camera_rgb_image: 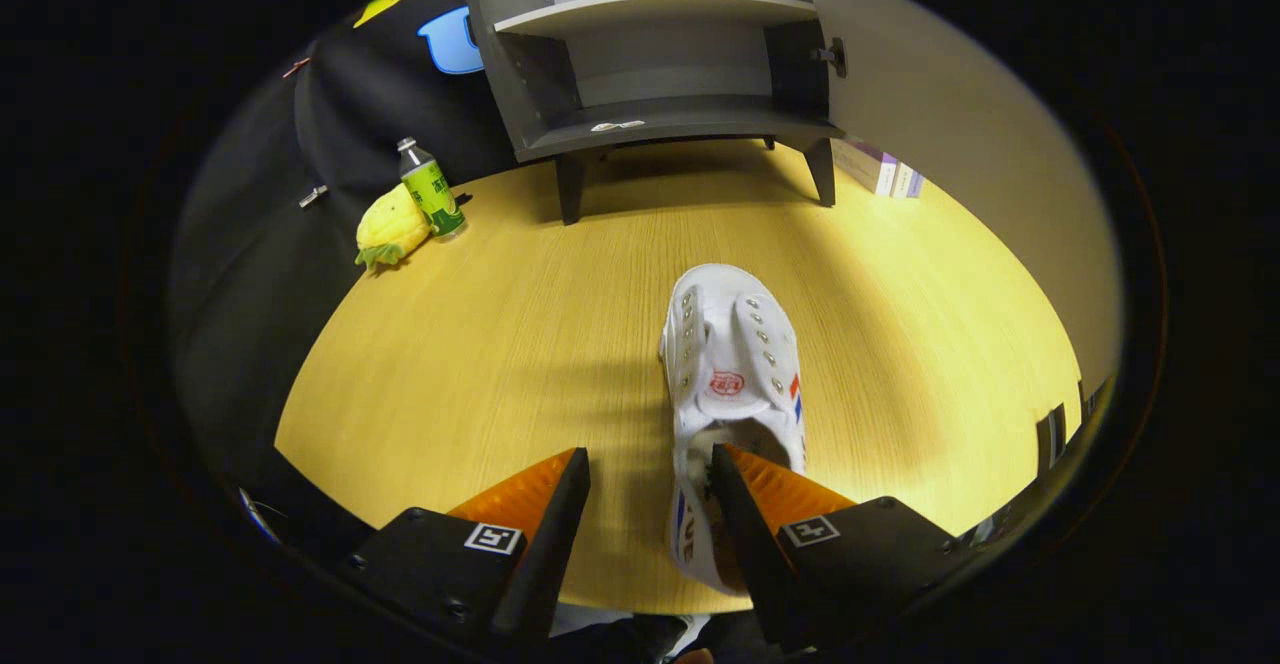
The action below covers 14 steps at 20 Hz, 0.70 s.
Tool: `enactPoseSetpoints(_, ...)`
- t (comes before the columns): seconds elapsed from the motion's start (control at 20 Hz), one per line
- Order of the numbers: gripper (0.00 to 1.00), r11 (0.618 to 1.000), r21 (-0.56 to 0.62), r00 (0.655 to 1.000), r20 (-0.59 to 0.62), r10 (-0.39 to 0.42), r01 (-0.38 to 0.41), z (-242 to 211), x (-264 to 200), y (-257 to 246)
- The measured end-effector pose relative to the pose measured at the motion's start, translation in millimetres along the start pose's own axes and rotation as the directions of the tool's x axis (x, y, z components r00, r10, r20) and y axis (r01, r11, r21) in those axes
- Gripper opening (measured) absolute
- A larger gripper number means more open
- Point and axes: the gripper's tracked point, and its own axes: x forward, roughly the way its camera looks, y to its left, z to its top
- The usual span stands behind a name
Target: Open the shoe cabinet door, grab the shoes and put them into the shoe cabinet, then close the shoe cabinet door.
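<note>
The shoe (735,374) bears a red emblem on its tongue and the green bottle (432,192) a printed label, yet neither is legible, nor are the square markers on the gripper (650,474).

Staged test booth: black cloth wall (330,124), wood tabletop (500,324), small shoe cabinet (660,74), scattered props

Light wood-grain table (480,344), smooth with a soft sheen; white canvas shoe (735,364) with metal eyelets; matt grey cabinet (650,64); plush pineapple (390,231).
</note>
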Motion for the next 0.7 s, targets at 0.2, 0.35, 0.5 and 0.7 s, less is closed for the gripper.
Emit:
enactPoseSetpoints(0.2,0.66,0.998,-0.020,0.990,0.131,-0.057,0.061,16.6,29.0,-2.6)
enactPoseSetpoints(0.35,0.62,0.995,-0.016,0.977,0.194,-0.092,0.097,29.1,43.5,-3.0)
enactPoseSetpoints(0.5,0.47,0.987,-0.004,0.956,0.249,-0.155,0.161,38.5,50.2,-26.2)
enactPoseSetpoints(0.7,0.07,0.996,-0.065,0.975,0.218,-0.052,0.067,40.1,60.4,-18.3)
